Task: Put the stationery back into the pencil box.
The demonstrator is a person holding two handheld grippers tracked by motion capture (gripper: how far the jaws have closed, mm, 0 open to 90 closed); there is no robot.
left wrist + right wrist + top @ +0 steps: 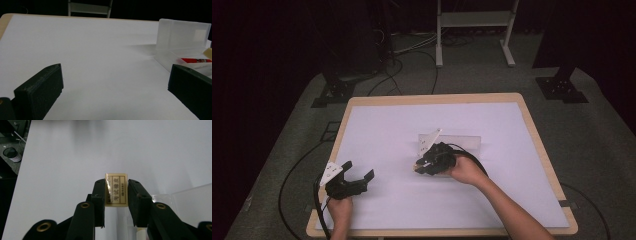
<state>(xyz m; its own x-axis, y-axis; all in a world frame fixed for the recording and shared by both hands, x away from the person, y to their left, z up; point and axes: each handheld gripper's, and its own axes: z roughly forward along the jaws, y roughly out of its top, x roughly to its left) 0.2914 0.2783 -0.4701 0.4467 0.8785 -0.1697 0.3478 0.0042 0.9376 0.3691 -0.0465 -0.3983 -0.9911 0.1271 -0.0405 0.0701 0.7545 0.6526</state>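
- A small cream rectangular eraser in a printed wrapper [116,189] is clamped between the two black jaws of the right gripper [426,165], with its long axis running along the jaws and its far end standing proud of the tips.
- The translucent plastic pencil case with an upright hinged lid [462,142] is taken as the landmark: the held eraser is seen just at the case's near left edge, above the open tray [160,197].
- A red-labelled pen [196,60] is seen lying in the tray.
- The coming move is judged to turn on the eraser's long axis being lined up with the tray.
- The right hand [468,171] is the nearer one, with its gripper pointed leftward across the case.
- The left gripper [357,176] is held well left of the case over the white table top [382,130], its jaws spread wide apart with nothing between them.
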